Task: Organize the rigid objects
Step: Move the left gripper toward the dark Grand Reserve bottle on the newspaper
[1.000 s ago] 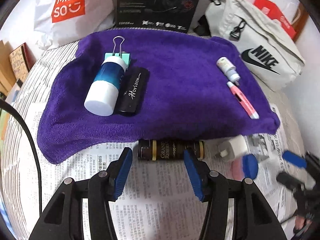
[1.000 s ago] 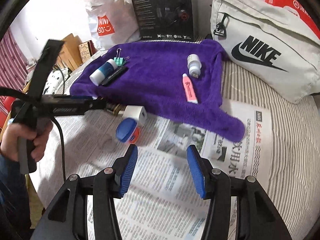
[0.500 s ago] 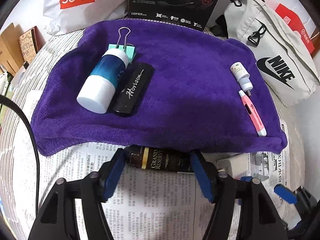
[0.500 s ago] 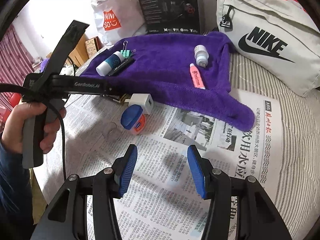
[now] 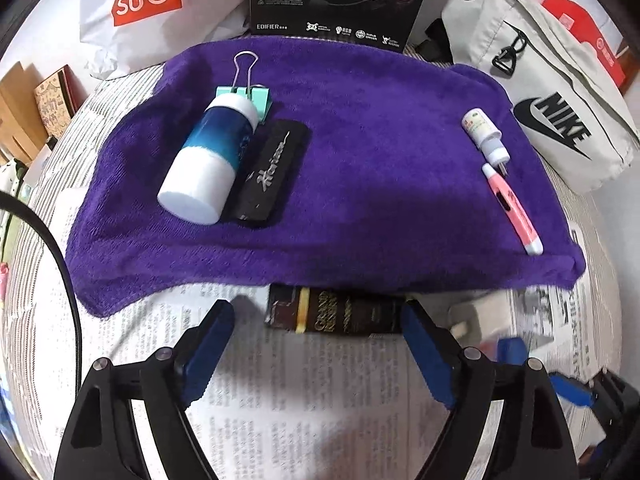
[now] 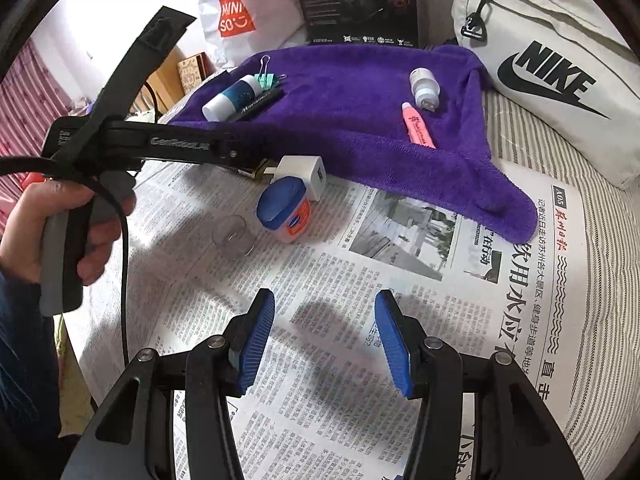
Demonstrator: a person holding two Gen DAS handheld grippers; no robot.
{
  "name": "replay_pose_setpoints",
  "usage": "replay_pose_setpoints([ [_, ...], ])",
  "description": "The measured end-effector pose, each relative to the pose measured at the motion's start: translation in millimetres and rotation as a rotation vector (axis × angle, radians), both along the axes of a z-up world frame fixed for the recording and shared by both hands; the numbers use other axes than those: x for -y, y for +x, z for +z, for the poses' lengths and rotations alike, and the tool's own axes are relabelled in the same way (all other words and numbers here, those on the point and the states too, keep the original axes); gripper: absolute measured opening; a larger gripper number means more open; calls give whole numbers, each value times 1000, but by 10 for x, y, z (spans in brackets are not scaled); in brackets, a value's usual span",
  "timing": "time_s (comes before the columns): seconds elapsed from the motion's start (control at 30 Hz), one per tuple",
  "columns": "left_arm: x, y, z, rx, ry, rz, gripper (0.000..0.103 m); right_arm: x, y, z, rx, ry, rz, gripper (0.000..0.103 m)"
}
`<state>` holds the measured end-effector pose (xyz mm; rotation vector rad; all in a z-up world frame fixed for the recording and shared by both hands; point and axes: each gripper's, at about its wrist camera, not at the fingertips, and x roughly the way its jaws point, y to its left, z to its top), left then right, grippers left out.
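A purple towel (image 5: 360, 160) carries a blue-white bottle (image 5: 210, 156), a black case (image 5: 272, 172), a teal binder clip (image 5: 248, 88), a small white dropper bottle (image 5: 486, 136) and a pink pen (image 5: 512, 208). A dark brown tube (image 5: 340, 314) lies on the newspaper at the towel's front edge. My left gripper (image 5: 316, 344) is open, its jaws on either side of the tube without touching. A white charger plug (image 6: 304, 172) and a blue-lidded jar (image 6: 284, 208) sit to the right. My right gripper (image 6: 324, 336) is open and empty over the newspaper.
A Nike bag (image 6: 548, 64) lies at the right. A Miniso bag (image 5: 140, 4) and a black box (image 5: 340, 0) stand behind the towel. A clear round lid (image 6: 234, 236) lies on the newspaper (image 6: 360, 320). The left handle's cable (image 6: 126, 260) hangs down.
My left gripper has moved forward and opened wider, so the dark tube now lies between its jaws. My right gripper has advanced slightly toward the jar and plug.
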<state>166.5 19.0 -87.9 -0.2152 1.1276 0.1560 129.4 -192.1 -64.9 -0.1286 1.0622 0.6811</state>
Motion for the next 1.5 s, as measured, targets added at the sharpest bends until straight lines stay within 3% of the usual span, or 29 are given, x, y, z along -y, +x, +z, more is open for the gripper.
replay_pose_setpoints([
  [0.23, -65, 22, -6, 5, -20, 106, 84, -12, 10, -10, -9, -1, 1, 52],
  [0.47, 55, 151, -59, -12, 8, 145, 98, -16, -28, -28, -10, -3, 12, 52],
  [0.53, 94, 161, -76, -6, 24, 141, 103, -15, -25, -37, -13, -2, 10, 52],
  [0.9, 29, 91, -68, -16, 17, 45, 103, 13, -65, -27, -15, -4, 16, 53],
  [1.13, -54, 126, -63, -19, -11, 142, 101, -9, -67, -35, -12, -11, 18, 54],
  [1.27, 32, 233, -85, -11, 20, 161, 103, -10, -76, -32, -12, -13, 21, 55],
  [1.5, 41, 163, -80, 5, 28, 84, 103, 19, -85, 4, -6, 11, 5, 55],
])
